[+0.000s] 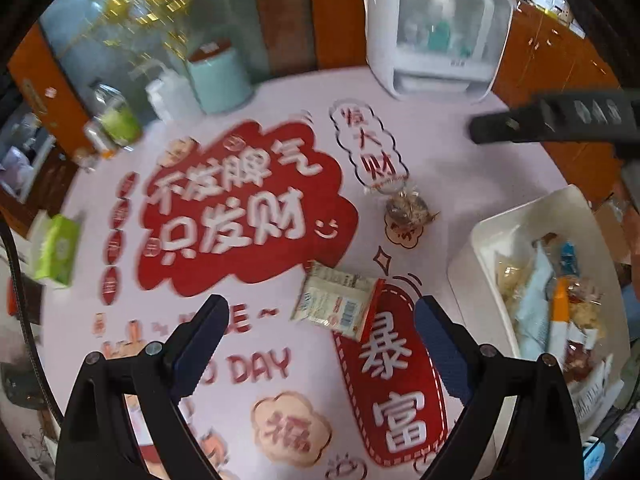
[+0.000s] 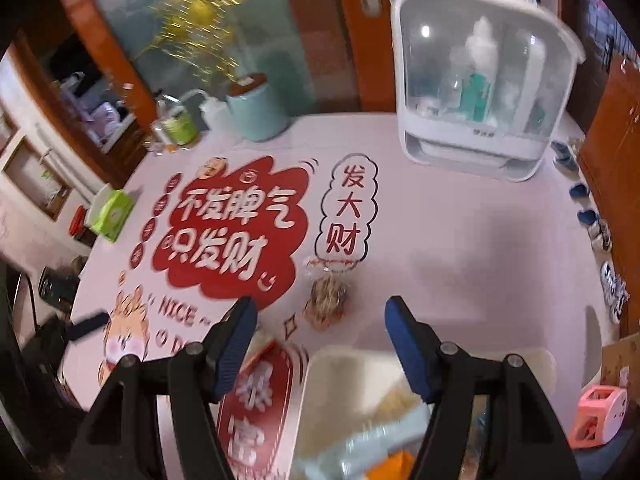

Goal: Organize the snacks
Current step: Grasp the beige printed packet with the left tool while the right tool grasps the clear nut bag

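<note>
Left tool point(image 1: 320, 320): jaws spread wide, nothing between the pads, above the printed worktop point(image 1: 460, 184).
Flat snack packet point(image 1: 336, 300): just ahead of the left tool, lying flat, bare cloth all round it.
Right tool point(image 2: 320, 320): jaws parted, empty, over the near rim of the white bin point(image 2: 340, 364).
White bin: right of the left tool, at the worktop edge, filled with wrapped snacks.
Clear-wrapped snack point(image 2: 326, 300): ahead of the right tool, alone.
Far edge: white cabinet point(image 2: 476, 80), teal canister point(image 2: 258, 108), bottles.
Left edge: green tissue pack point(image 1: 58, 250).
</note>
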